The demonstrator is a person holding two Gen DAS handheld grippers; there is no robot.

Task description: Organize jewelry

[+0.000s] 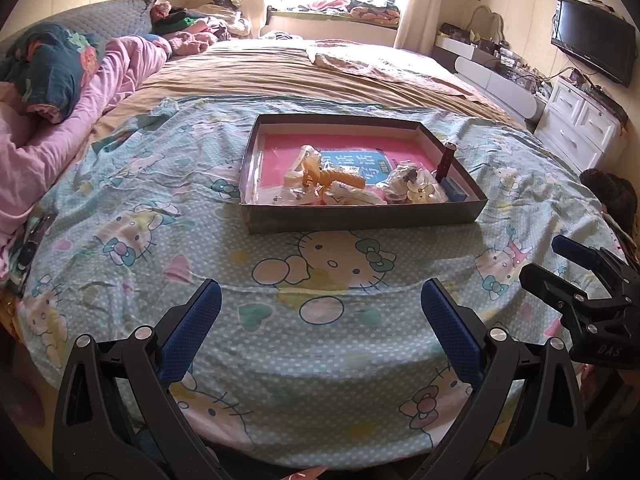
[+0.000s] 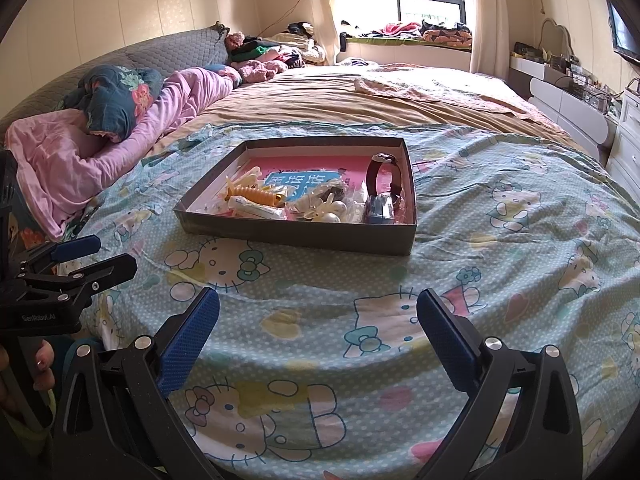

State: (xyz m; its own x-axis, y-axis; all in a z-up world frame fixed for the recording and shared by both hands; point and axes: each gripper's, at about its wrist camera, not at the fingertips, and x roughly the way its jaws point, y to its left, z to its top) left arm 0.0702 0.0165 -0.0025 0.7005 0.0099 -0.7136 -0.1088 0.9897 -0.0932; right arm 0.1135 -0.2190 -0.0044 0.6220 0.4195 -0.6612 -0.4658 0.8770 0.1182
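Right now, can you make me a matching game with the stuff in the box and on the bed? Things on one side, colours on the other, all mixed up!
Things:
1. Coil
2. Watch
3. Blanket
4. Pearl

Colours:
A. pink
B. white
C. orange
D. dark red

Pairs: 1-C, 2-D, 3-A, 4-B
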